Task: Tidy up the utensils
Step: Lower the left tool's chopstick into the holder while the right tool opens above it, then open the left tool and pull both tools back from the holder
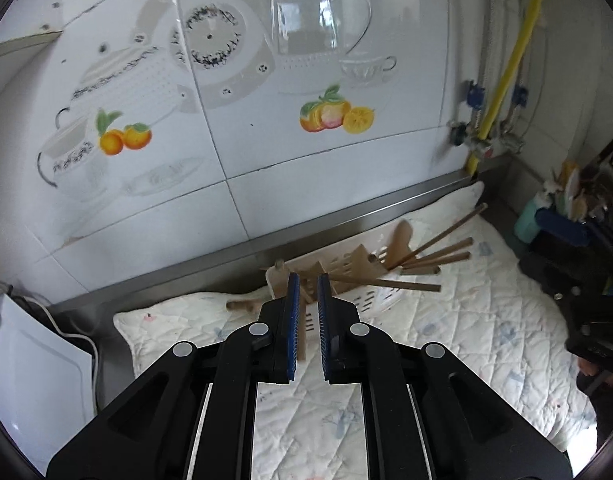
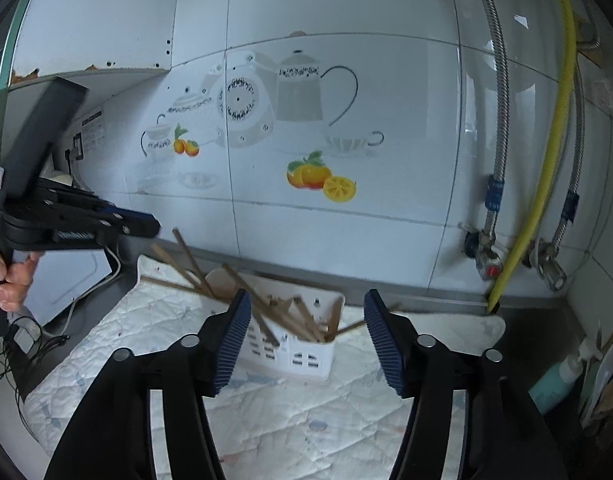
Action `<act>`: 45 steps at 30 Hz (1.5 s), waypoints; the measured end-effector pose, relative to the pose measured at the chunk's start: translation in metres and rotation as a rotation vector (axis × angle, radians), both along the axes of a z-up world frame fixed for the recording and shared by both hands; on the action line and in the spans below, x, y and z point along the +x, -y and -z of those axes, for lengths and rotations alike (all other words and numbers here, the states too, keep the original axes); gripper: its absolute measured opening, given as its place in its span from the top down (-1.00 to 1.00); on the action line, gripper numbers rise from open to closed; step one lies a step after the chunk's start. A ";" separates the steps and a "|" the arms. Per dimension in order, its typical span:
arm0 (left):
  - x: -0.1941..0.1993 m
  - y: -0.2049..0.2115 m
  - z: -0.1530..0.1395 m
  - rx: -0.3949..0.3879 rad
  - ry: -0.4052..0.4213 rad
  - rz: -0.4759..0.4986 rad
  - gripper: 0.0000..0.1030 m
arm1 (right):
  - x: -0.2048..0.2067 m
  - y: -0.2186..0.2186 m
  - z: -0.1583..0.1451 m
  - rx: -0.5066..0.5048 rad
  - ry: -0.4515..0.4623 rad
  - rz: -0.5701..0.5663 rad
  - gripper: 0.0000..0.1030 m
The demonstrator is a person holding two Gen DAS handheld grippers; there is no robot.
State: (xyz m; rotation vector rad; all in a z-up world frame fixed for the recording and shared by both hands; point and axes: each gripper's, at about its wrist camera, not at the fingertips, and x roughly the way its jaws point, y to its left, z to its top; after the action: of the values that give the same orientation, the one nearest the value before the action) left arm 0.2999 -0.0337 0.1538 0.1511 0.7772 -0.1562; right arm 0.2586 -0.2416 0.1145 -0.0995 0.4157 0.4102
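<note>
We see a white slotted basket (image 2: 302,344) lying on its side on the quilted cloth (image 2: 266,420) covering the table, close to the tiled wall (image 2: 346,120). Its long axis runs along the wall. Wooden chopsticks (image 2: 194,264) fan out of it, pointing up and left in the right wrist view. Our left gripper (image 1: 308,280) has its jaws nearly pressed together, pinching nothing. Our right gripper (image 2: 308,304) has its jaws spread, empty.

White slotted plastic utensil holder (image 2: 302,344) lying on its side at lower centre of the right wrist frame, on quilted cloth, brown wooden chopsticks (image 2: 194,264) and spatulas (image 1: 358,264) spilling out, fanned toward upper left
</note>
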 end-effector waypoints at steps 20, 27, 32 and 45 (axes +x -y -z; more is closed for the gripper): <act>-0.102 -0.039 0.061 -0.117 0.136 -0.036 0.06 | -0.001 -0.025 0.079 0.111 -0.102 -0.017 0.19; -0.109 -0.057 0.069 -0.140 0.163 -0.068 -0.15 | 0.029 -0.028 0.090 0.184 -0.094 -0.006 0.37; -0.108 -0.063 0.080 -0.145 0.154 -0.083 -0.29 | 0.046 -0.031 0.092 0.219 -0.090 -0.024 0.54; -0.105 -0.065 0.092 -0.142 0.140 -0.086 -0.50 | 0.036 -0.016 0.079 0.288 -0.046 -0.073 0.81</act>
State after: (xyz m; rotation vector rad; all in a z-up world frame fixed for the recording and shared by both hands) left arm 0.1944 0.0309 0.0621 -0.0062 0.6292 -0.1176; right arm 0.2942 -0.2256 0.0359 0.1757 0.3954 0.5406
